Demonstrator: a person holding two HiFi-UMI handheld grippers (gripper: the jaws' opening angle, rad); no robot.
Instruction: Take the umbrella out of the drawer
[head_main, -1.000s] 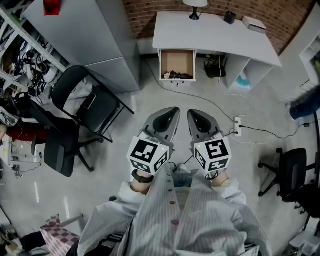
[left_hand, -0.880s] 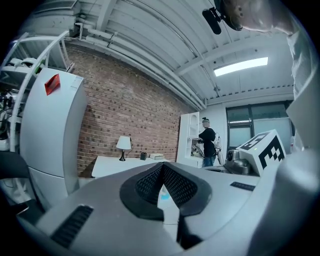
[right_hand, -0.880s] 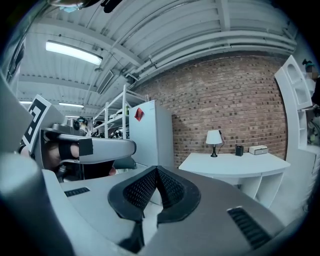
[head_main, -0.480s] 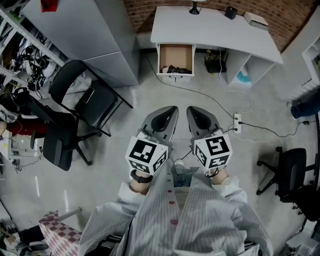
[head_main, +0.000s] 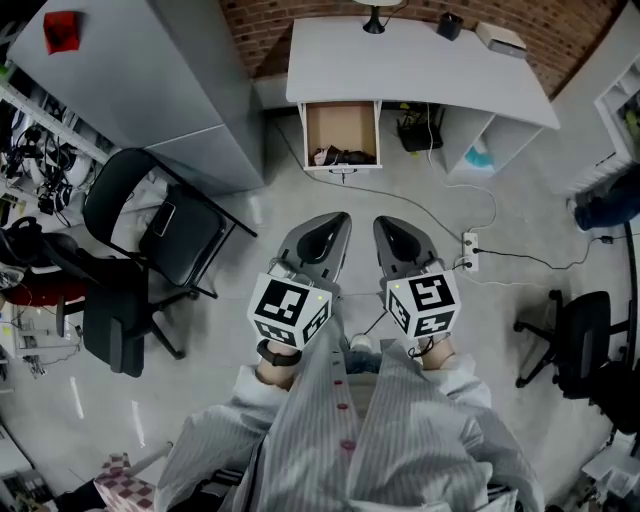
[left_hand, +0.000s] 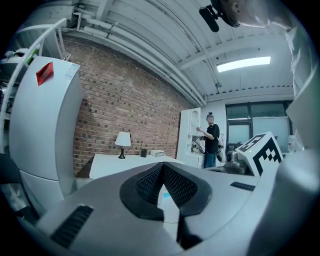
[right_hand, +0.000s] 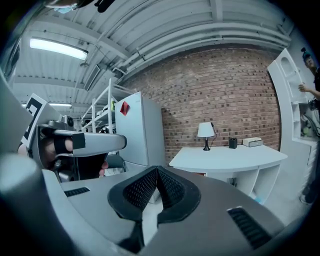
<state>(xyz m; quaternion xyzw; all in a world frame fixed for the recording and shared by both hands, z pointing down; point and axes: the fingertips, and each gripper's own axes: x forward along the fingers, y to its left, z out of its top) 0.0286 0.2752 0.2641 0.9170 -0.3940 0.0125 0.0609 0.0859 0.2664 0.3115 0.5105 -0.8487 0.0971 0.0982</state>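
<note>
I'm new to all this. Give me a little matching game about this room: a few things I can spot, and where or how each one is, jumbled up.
Things
1. lamp
2. drawer
3. folding chair
4. power strip

Places or states
A. lying on the floor
B. standing on the white desk
C. pulled open under the desk
D. black, next to the tall grey cabinet

Pairs: 1-B, 2-C, 3-D, 4-A.
</note>
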